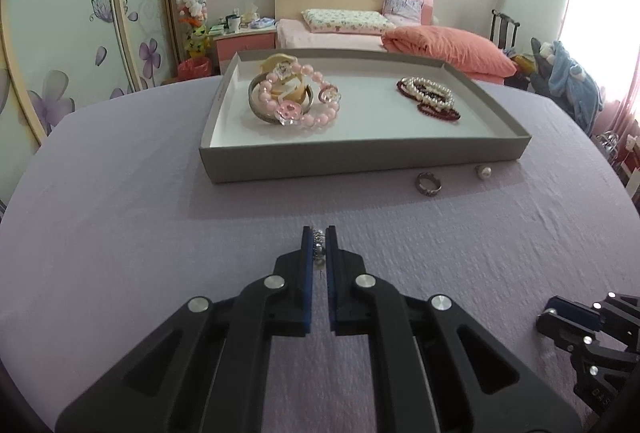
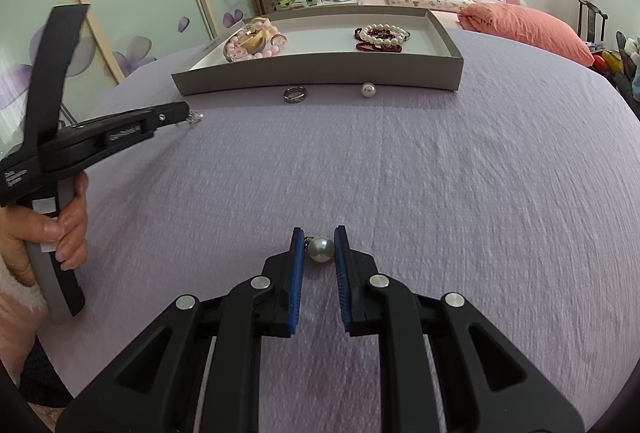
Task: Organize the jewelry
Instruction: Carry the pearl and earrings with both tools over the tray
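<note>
Lilac tablecloth [image 2: 440, 193]: covers the table under everything. Grey box tray [image 1: 360, 159]: far side; holds a pink bead bracelet [image 1: 316, 109] with bangles at its left, and pearl and dark red bracelets [image 1: 430, 97] at its right. My left tongs [image 1: 319, 245]: pressed together on a small silvery sparkly piece [image 1: 318, 243], kind unclear. My right tongs [image 2: 319, 249]: clamped on a pearl earring [image 2: 321, 249]. Silver ring [image 1: 429, 189]: on the cloth just before the tray. Loose pearl piece [image 1: 483, 171]: beside the ring.
</note>
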A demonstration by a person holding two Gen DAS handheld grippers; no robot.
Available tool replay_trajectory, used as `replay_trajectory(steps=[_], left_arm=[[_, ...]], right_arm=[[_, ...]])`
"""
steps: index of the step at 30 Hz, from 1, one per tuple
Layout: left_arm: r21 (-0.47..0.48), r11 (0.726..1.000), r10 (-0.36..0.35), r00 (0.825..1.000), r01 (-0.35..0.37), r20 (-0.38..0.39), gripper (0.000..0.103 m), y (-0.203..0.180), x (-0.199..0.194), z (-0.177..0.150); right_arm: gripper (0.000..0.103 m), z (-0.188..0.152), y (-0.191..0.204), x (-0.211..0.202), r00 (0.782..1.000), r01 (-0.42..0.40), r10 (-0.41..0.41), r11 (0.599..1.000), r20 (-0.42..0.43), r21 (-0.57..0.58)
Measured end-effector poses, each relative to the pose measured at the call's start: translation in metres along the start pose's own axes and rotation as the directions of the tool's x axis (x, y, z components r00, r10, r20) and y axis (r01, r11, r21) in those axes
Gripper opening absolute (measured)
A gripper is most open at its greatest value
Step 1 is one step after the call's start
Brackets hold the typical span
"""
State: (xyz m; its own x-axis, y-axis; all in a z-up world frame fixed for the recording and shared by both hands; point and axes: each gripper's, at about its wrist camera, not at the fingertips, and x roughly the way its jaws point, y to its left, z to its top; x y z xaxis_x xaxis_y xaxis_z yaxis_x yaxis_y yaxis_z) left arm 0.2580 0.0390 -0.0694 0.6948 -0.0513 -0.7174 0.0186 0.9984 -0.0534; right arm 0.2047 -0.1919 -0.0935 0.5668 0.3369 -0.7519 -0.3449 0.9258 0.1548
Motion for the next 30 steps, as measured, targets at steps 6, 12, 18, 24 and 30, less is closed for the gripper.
replay_trajectory(steps=[6, 12, 18, 24, 30], left_arm=[[-0.031, 0.999, -0.036, 0.998, 0.038, 0.057, 0.007, 0.007, -0.022, 0.003], [-0.034, 0.997, -0.067, 0.993, 0.07, 0.095, 0.007, 0.003, -0.043, 0.001], [-0.034, 0.997, -0.068, 0.99, 0.073, 0.127, 0.007, 0.0, -0.054, 0.007], [-0.037, 0.997, -0.065, 0.986, 0.072, 0.156, 0.007, 0.0, -0.06, 0.015], [-0.051, 0.996, -0.063, 0.985, 0.073, 0.162, 0.007, 0.002, -0.054, 0.021]], right_arm=[[0.016, 0.005, -0.002, -0.002, 1.0, 0.006, -0.006, 1.0, 0.013, 0.005], [0.016, 0.019, -0.003, -0.002, 0.999, 0.014, -0.014, 1.0, 0.039, 0.002], [0.016, 0.039, -0.002, -0.007, 0.996, 0.017, -0.017, 1.0, 0.09, -0.002], [0.016, 0.057, 0.0, -0.009, 0.99, 0.02, -0.02, 1.0, 0.137, -0.002], [0.016, 0.075, 0.002, -0.005, 0.985, 0.011, -0.012, 1.0, 0.17, 0.008]])
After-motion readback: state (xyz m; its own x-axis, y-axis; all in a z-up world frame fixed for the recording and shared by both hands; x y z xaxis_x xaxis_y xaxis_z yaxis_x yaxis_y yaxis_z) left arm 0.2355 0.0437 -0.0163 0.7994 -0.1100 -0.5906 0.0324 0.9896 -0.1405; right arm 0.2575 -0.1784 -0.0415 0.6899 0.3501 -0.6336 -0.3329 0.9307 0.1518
